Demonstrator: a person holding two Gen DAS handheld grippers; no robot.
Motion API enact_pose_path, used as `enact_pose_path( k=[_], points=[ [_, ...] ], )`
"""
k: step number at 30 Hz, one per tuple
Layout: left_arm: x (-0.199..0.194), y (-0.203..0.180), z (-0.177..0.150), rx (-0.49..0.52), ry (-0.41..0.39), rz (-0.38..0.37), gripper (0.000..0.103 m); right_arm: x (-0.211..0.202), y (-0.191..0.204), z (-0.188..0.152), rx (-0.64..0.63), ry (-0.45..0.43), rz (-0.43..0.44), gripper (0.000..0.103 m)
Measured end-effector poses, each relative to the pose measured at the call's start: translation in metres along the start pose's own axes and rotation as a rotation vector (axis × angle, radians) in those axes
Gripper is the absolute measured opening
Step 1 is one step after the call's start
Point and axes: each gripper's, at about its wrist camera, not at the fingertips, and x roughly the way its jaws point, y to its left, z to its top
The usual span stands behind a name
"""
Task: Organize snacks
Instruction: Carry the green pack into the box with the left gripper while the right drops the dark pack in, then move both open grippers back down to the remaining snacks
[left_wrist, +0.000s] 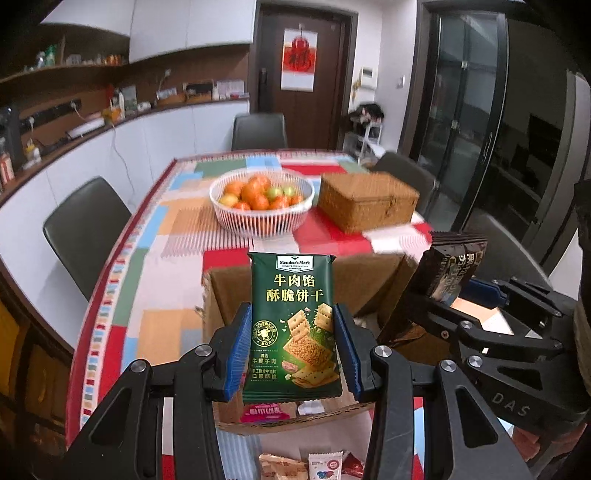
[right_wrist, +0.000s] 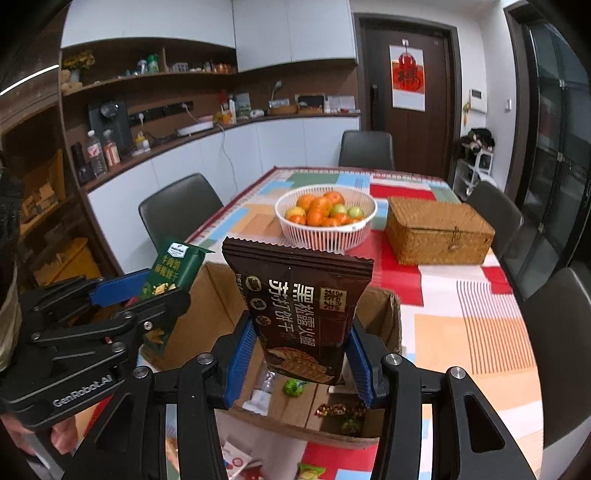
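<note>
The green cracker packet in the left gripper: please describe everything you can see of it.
The green cracker packet is a glossy foil-like pouch with crimped ends, a Member's Mark label, gold Chinese text and pictured crackers. It stands upright, sealed, pinched at its side edges by the left gripper, above the open cardboard box.

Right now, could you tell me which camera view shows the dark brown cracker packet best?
The right wrist view: the dark brown cracker packet faces the lens, clamped in the right tool above the cardboard box, print upside down. The left wrist view catches it only at the right edge, angled and partly hidden.
</note>
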Motion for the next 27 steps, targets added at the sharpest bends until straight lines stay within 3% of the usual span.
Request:
enact_pose_path(
  k=[2, 5, 13, 17, 27],
  points=[
    [0.008, -0.001, -0.003, 0.007, 0.031, 0.027, 0.056, 0.011, -0.003, -0.002, 0.006, 0.034, 0.003, 0.049],
    [0.003, 0.001, -0.012, 0.011, 0.013, 0.075, 0.065, 0.022, -0.008, -0.006, 0.018, 0.072, -0.018, 0.058],
    [-0.046, -0.003, -0.031, 0.047, -0.073, 0.104, 0.067, -0.009, -0.004, -0.02, 0.003, -0.001, -0.073, 0.061],
    [-0.071, -0.007, -0.041, 0.061, -0.107, 0.093, 0.072, -0.035, 0.008, -0.029, -0.024, -0.05, -0.062, 0.061],
    [-0.099, -0.006, -0.084, 0.102, -0.08, 0.119, 0.073, -0.062, 0.031, -0.054, -0.065, -0.042, 0.001, 0.061]
  ],
)
